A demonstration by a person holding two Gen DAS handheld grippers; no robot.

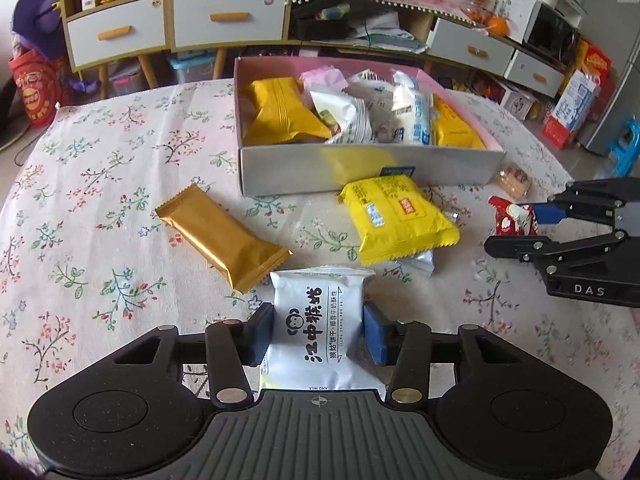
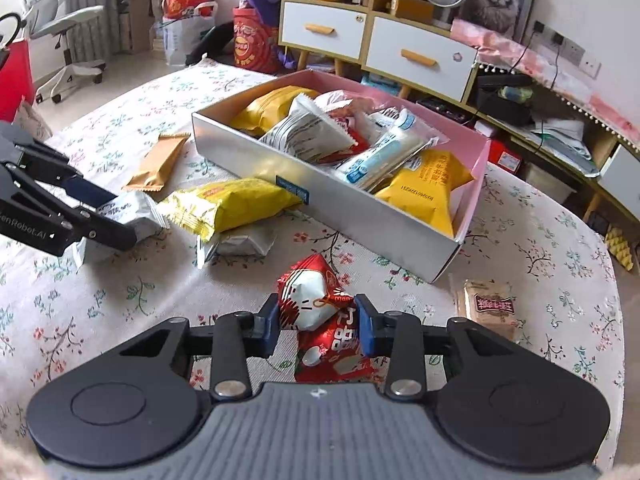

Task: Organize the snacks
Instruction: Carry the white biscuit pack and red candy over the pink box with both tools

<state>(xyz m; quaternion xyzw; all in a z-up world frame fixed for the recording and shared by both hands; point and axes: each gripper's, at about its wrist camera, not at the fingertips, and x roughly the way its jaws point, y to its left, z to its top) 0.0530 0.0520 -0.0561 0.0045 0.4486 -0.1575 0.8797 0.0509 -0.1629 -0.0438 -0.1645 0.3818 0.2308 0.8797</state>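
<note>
While our left gripper (image 1: 318, 330) clamps the white biscuit packet (image 1: 320, 328) on the floral tablecloth (image 1: 100, 208), our right gripper (image 2: 316, 326) pinches a red snack packet (image 2: 310, 300). Only the right view shows the brown packet (image 2: 490, 308) beside the box (image 2: 320, 196), perhaps a biscuit.

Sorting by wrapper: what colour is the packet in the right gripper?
Red and white packet, clearest in the right wrist view.

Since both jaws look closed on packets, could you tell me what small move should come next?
Probably lift both and carry them over the box: the left gripper pinches the white packet, the right gripper the red packet, both still low over the tablecloth.
</note>
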